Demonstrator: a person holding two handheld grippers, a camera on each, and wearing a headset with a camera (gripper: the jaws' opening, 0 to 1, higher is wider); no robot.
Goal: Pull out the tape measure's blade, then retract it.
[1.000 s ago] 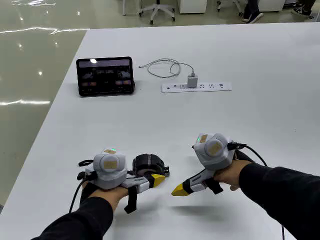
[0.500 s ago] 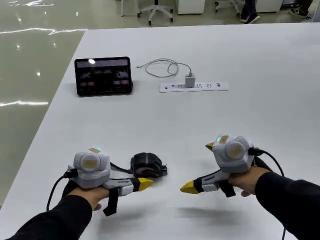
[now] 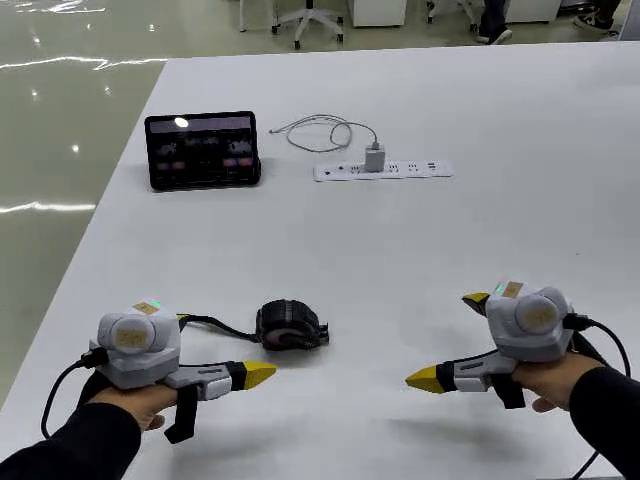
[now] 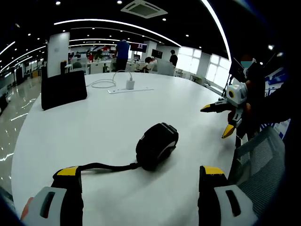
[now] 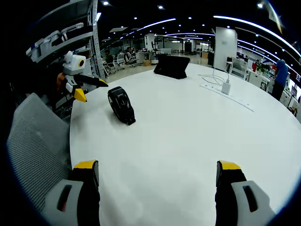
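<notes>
The tape measure rests on the white table with no blade drawn out. Its black strap trails toward the left gripper, which hovers just beside it, jaws spread and empty. The right gripper, equally spread and empty, hangs well apart on the tape measure's other side. Both look clear of it, probably because nobody is working the blade.
</notes>
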